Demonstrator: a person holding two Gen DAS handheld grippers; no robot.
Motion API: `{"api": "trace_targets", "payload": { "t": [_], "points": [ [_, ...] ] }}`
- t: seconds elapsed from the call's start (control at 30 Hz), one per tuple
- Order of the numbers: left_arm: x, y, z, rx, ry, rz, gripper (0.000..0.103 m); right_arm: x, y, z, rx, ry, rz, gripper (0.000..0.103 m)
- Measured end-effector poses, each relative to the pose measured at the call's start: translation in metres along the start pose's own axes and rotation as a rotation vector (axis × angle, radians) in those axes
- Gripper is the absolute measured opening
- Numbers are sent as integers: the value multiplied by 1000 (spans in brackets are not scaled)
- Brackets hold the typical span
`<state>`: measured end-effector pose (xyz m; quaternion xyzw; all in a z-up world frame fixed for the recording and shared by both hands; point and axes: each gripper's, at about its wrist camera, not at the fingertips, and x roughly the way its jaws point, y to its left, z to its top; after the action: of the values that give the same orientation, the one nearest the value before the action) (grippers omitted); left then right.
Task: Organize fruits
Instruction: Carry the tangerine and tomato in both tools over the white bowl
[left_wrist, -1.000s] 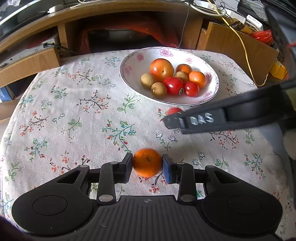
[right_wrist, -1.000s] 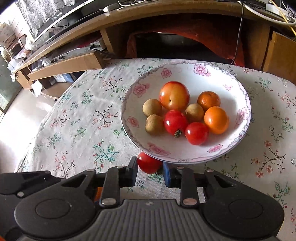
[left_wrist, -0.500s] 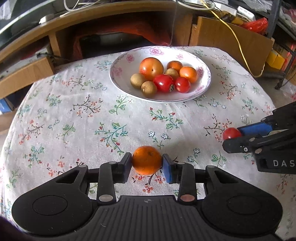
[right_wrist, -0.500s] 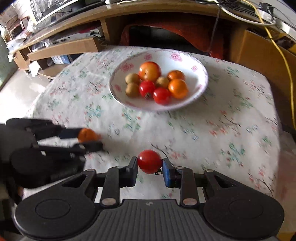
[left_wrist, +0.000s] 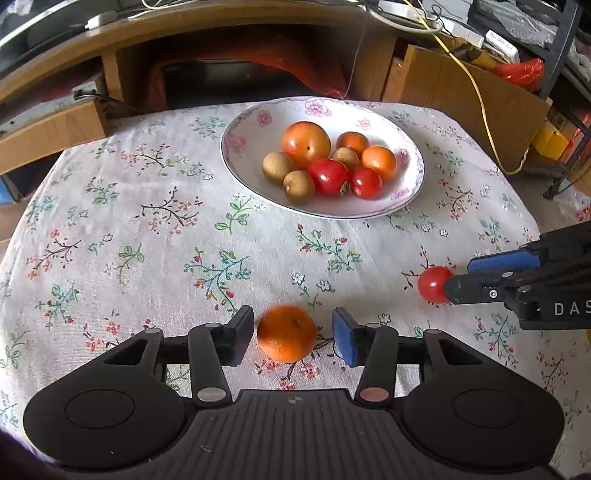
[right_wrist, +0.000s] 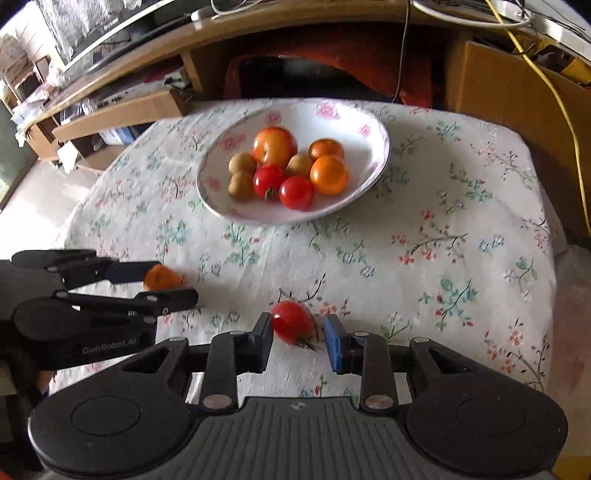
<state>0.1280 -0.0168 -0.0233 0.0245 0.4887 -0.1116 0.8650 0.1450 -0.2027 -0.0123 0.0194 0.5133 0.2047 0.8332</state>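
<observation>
Orange (left_wrist: 286, 333) lies free between left jaws, just opened

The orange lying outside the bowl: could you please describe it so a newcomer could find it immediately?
Start at the white floral bowl of fruit on the flowered tablecloth. Come toward the cloth's near edge, between the left gripper and its parted fingers. This orange is the only orange fruit on the cloth; its lone neighbour there is a small red tomato.

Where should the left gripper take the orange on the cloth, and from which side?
Grip the orange across its widest middle, coming down from above and the near side, as the left gripper already sits. It is round and lies loose on the cloth; the pads have just opened, with gaps on both sides.
</observation>
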Motion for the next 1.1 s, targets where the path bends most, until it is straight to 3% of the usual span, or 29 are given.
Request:
{"api": "trace_targets", "payload": {
  "t": [0.4, 0.57, 0.67, 1.1],
  "points": [
    [5, -7, -5, 54, -4, 32, 55, 19, 17, 11, -55, 7, 19, 35],
    [6, -4, -3, 36, -10, 38, 42, 26, 24, 14, -76, 7, 3, 34],
    [5, -5, -4, 45, -12, 44, 41, 27, 25, 15, -79, 5, -4, 28],
    [-2, -11, -1, 54, -13, 47, 40, 16, 22, 10, -73, -2, -3, 27]
  ]
}}
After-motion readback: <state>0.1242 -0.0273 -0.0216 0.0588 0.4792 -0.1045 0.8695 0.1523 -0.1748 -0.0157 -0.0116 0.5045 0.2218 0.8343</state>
